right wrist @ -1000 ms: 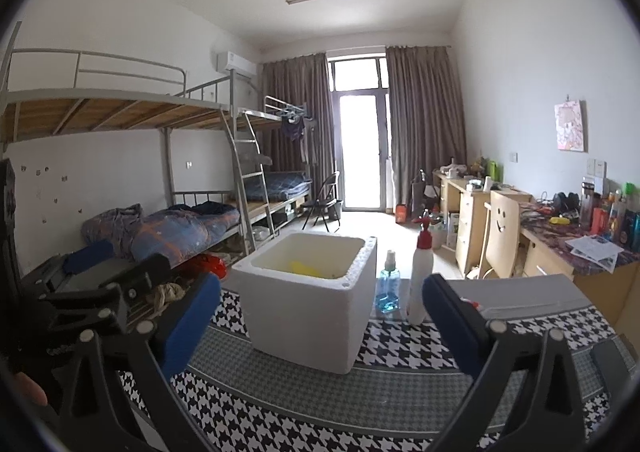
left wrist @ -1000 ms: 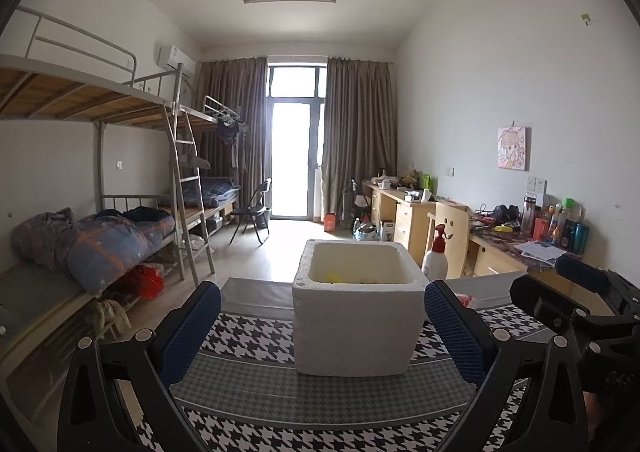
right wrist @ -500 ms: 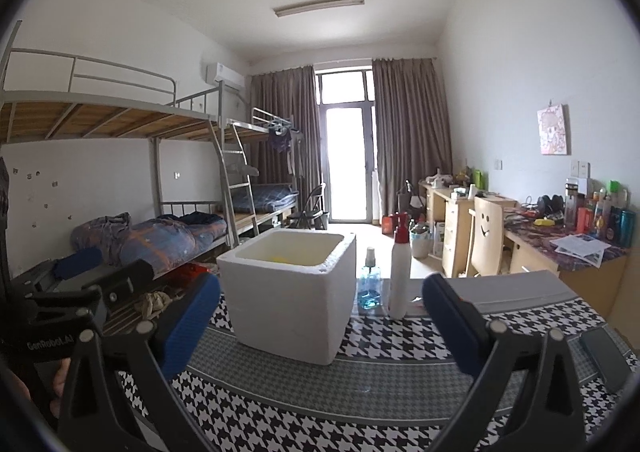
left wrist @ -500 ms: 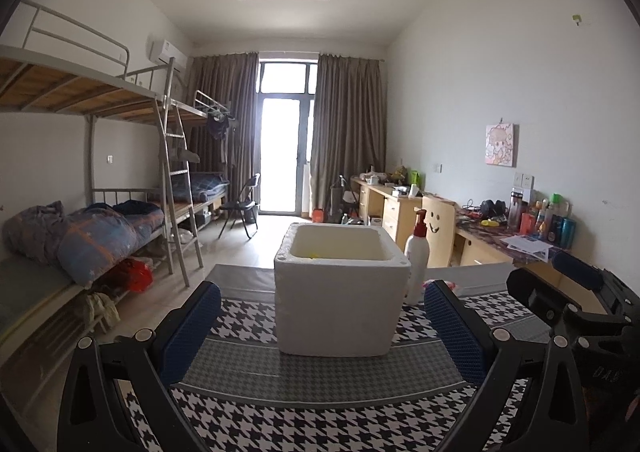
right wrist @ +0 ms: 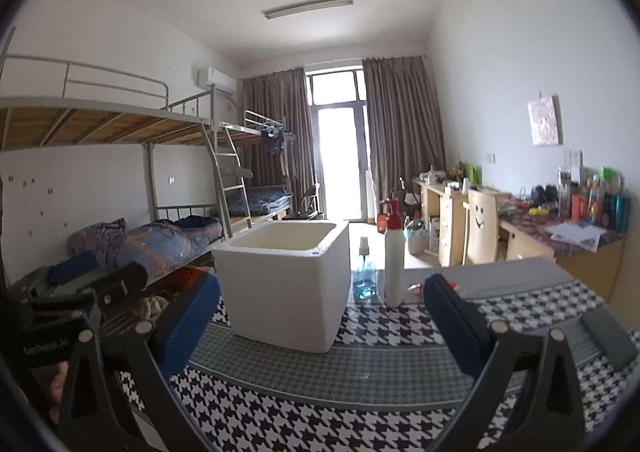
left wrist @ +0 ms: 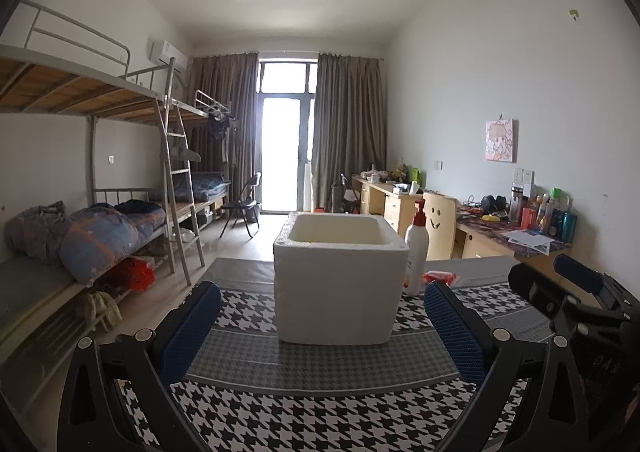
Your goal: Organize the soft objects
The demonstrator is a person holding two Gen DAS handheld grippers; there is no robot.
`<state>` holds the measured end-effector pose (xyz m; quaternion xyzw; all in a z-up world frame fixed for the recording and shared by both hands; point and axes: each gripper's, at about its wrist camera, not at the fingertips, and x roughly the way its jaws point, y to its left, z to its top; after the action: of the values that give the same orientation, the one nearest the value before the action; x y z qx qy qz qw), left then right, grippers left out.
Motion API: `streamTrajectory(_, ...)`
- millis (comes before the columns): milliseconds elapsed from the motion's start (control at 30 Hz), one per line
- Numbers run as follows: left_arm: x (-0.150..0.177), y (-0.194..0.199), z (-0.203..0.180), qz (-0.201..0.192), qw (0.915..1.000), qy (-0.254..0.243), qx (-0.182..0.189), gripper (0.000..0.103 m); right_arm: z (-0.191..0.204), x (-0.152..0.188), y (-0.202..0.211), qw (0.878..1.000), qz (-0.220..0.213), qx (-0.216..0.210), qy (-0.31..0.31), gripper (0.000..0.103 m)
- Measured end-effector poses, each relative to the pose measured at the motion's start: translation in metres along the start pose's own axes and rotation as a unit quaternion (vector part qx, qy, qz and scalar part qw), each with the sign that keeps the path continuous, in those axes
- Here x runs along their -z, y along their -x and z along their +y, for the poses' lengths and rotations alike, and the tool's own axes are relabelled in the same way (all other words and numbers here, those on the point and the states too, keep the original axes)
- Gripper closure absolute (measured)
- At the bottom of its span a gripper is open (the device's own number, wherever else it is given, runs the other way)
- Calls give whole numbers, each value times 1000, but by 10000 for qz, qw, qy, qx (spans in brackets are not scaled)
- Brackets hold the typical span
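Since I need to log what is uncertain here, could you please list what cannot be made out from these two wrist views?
- Contents of the white foam box: both views, its walls hide all but a yellow sliver.
- Blue spray bottle: hidden behind the box in the left view.
- Red packet: left view, partly behind the pump bottle; kind unclear.
- Dark flat object: right view, near the edge, distorted.

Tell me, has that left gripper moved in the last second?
Yes. In its own view the white foam box rim now hides the yellow item seen inside earlier, and the box covers more of the doorway behind, so the left gripper has dropped lower.
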<state>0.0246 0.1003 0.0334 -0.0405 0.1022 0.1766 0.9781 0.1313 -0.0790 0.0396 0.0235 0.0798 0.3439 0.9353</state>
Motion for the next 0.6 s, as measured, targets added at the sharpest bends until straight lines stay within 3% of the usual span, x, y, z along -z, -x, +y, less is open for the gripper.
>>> streamTrajectory(600,16,-2,-2,75,9999,-52,68,1,2,14,9,9998,-91,108,147,0)
